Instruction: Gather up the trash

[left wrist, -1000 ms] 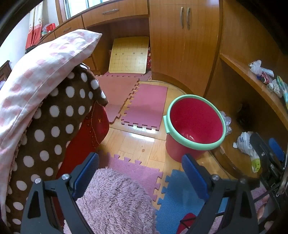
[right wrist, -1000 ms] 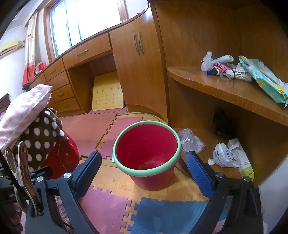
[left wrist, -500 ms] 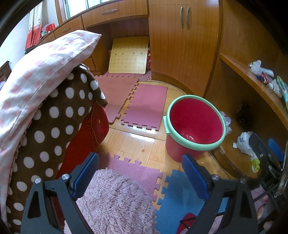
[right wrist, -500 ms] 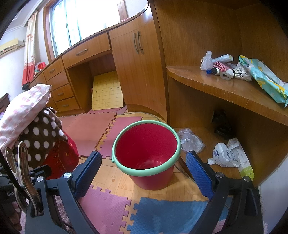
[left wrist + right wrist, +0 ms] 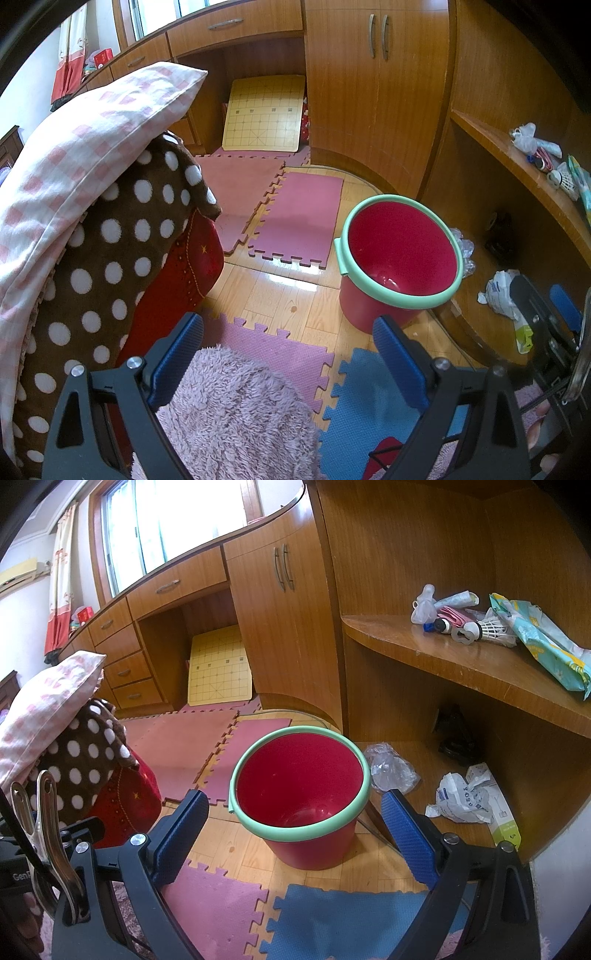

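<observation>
Red bucket (image 5: 299, 797) with pale green rim, upright on the wood floor beside the lower shelf (image 5: 413, 812) of the wooden cabinet; nothing visible inside it. Trash: clear crumpled plastic (image 5: 391, 770) on the lower shelf just right of the bucket, white crumpled wrapper (image 5: 460, 799) and a carton (image 5: 496, 808) farther right, and wrappers plus a shuttlecock (image 5: 487, 629) on the upper shelf (image 5: 461, 664). Left gripper (image 5: 288, 360) over a fluffy pink rug (image 5: 236, 413) and right gripper (image 5: 293, 834) near the bucket, both with blue pads spread apart, holding nothing.
</observation>
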Action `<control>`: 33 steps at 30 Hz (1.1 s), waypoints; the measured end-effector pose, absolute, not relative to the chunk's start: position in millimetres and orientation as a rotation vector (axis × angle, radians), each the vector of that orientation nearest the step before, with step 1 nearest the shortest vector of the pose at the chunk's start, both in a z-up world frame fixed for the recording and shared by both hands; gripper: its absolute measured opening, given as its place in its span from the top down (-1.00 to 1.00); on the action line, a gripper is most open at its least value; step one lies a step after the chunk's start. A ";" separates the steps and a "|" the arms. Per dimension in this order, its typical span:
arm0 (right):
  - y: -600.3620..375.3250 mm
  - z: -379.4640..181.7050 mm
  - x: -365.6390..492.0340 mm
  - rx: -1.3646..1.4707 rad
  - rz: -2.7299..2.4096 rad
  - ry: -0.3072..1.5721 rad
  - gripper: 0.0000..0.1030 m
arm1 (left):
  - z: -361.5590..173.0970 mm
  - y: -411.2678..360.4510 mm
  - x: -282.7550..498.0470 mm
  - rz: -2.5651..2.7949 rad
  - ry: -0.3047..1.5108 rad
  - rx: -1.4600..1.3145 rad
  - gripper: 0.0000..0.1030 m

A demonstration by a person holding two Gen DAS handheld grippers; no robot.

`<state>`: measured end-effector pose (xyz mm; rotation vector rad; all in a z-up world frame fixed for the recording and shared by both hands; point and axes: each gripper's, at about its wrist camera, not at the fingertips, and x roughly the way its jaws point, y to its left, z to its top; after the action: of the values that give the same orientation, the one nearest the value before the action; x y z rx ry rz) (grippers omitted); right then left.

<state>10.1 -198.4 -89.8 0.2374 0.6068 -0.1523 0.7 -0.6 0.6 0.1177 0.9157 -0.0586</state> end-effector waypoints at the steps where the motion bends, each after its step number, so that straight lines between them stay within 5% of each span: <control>1: -198.5 -89.8 10.2 0.237 -0.152 0.607 -0.88 | -0.9 0.0 -0.3 -0.059 0.916 0.118 -0.87; 33: -198.6 -82.2 6.2 0.218 -0.154 0.601 -0.88 | 0.7 -4.8 -3.3 -0.090 0.926 0.114 -0.87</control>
<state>6.2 -198.6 -82.2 0.2178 0.6006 -0.1537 -3.3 -4.8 0.7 0.1139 0.9260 -0.0896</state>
